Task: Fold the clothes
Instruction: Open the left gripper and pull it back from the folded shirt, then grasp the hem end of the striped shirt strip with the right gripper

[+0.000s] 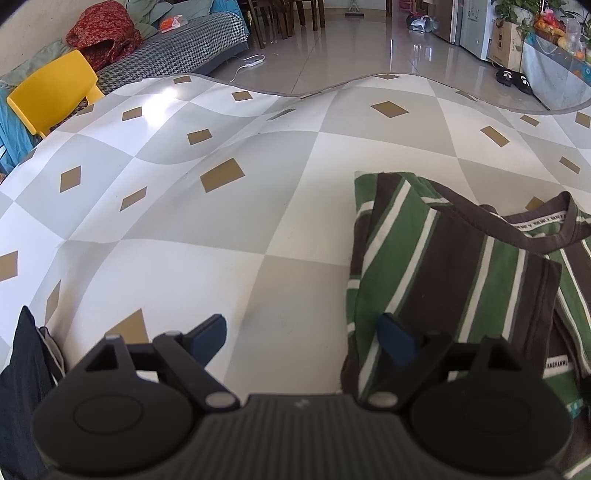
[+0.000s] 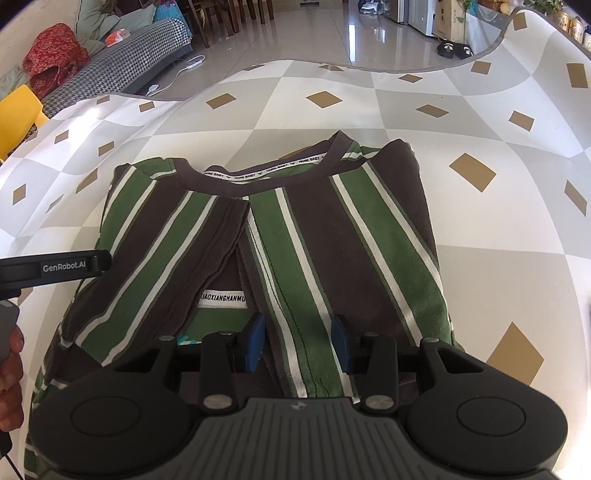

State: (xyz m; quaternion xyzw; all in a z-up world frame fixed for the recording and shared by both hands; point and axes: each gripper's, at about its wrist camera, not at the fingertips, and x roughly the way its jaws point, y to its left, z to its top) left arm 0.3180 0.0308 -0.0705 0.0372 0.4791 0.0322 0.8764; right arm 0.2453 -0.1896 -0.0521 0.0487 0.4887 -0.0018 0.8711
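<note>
A home living room: houndstooth sofa (image 1: 177,48), dining chairs (image 1: 280,14), fridge (image 1: 469,26) and slippers (image 1: 513,79) on tiled floor (image 1: 351,48).

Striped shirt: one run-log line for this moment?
striped shirt: both sides folded in, on mat | left gripper: open, empty | right gripper: part open over shirt

Surface cover (image 1: 280,229): grey and white checks with tan diamonds; far edge seen rippled, trimmed in grey.
Yellow chair (image 1: 51,96): seen at far left, just beyond the cover's edge.
Sofa (image 1: 177,48): houndstooth throw laid over it; red patterned cloth (image 1: 103,31) piled at its left end.
Floor (image 1: 351,48): glossy pale tiles, strongly reflective.
White cable (image 1: 249,64): lying on the floor beside the sofa.
Black slippers (image 1: 513,79): a pair, set on the floor at far right.
Dark chair legs (image 1: 284,18): grouped at the back.
Potted plants (image 1: 517,14): far right, blurred.
</note>
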